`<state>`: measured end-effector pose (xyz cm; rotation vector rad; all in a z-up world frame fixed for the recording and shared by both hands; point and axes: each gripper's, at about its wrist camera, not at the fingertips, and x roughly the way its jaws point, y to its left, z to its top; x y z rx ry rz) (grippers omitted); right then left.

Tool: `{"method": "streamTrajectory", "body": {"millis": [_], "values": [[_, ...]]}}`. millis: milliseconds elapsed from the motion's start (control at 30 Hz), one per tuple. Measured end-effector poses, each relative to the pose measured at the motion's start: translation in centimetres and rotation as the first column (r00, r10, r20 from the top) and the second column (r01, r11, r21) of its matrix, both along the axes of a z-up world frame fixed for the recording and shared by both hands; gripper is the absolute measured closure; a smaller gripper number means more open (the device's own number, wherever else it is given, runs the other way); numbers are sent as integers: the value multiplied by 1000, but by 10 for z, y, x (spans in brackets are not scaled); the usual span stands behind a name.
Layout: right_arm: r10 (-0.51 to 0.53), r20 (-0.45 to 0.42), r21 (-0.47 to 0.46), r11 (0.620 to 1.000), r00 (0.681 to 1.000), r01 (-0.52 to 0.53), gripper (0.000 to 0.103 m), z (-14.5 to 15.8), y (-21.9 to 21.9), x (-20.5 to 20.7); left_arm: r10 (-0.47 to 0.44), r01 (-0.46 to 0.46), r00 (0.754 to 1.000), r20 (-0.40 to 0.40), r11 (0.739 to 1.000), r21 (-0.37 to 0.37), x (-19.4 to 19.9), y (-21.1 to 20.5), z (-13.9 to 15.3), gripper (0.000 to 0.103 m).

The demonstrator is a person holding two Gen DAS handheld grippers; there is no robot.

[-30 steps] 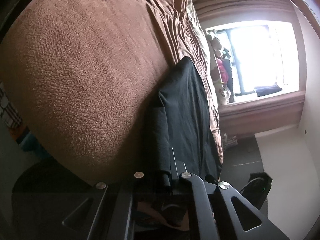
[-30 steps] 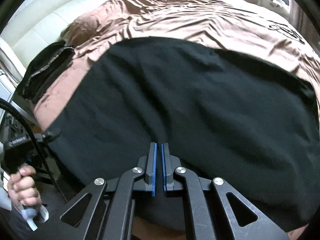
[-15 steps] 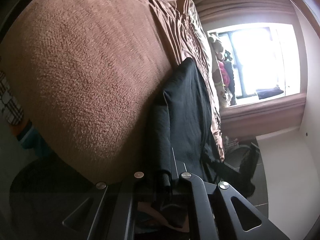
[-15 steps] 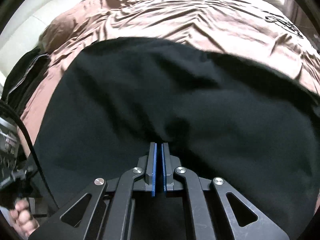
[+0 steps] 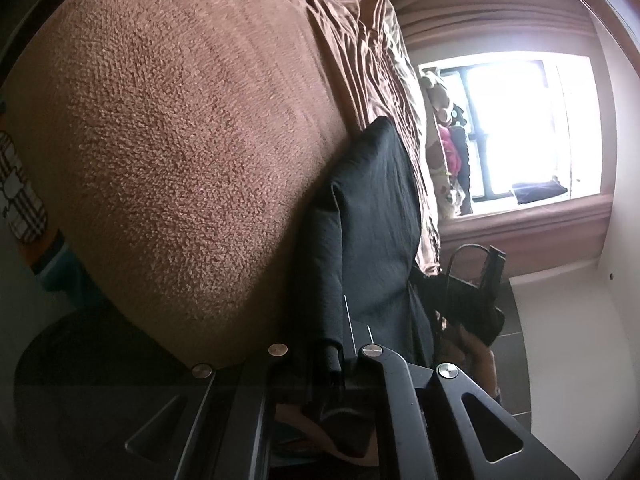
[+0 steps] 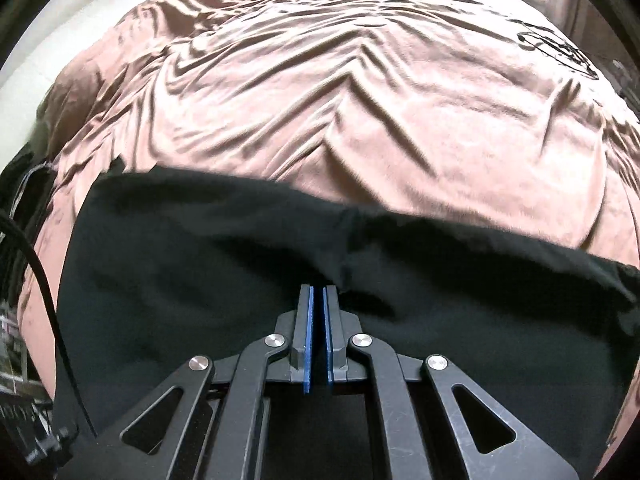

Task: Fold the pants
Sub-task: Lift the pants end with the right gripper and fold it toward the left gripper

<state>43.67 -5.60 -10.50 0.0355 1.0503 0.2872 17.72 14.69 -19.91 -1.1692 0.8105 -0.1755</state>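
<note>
Right tool (image 6: 317, 300) sits low in the centre of its own view, blue pads closed together with only a thin slit between them. Whether cloth is caught in that slit I cannot tell, though the black pants (image 6: 248, 264) bunch up right at its tips. Compared with a second ago, far more of the brown bedsheet (image 6: 340, 92) now fills the upper frame and the pants' far edge has dropped from the upper third to mid-frame. That suggests the cloth is being drawn back over itself, so a fold is probably under way, not finished.

Left tool (image 5: 338, 354), at the bottom centre of its view, is clamped on a rolled edge of the same pants (image 5: 376, 216), which hang in a narrow strip against the bed's side. Its view is nearly unchanged, so it seems to act as the anchor.

Counted: one pair of pants, two tools, one bed, one fuzzy brown blanket (image 5: 180, 140) at left, one bright window (image 5: 520, 128) at upper right.
</note>
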Motion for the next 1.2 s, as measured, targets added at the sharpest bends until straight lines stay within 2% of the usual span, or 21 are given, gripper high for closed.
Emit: {"method": "streamTrajectory", "body": {"millis": [100,200,500,700,867,967,1100,1200], "values": [[-31,-1,22,999,1000,31,102,1,0,1,-3,3,1000,2,1000,3,1,0,0,95],[-16,-3,38,999,1000,16,102,3,0,-9,-3,3,1000,7,1000,3,0,0,1,96],[70,-12,90,994,997,-68,102,-5,-4,-72,-13,12,999,41,1000,19,1,1,14,97],[66,-47,159,986,997,-58,102,-12,-19,-104,-21,20,999,43,999,39,4,0,19,97],[66,-47,181,982,997,-57,102,-14,-32,-131,-20,19,999,26,999,37,3,1,15,96],[69,-32,170,983,997,-62,102,-13,-35,-144,-15,14,1000,16,1000,26,4,4,13,94],[60,-25,173,983,998,-55,102,-11,-39,-153,-3,3,1000,17,1000,28,3,7,13,82],[56,-23,167,985,998,-51,102,-11,-38,-158,7,-7,1000,14,1000,22,6,10,11,81]]}}
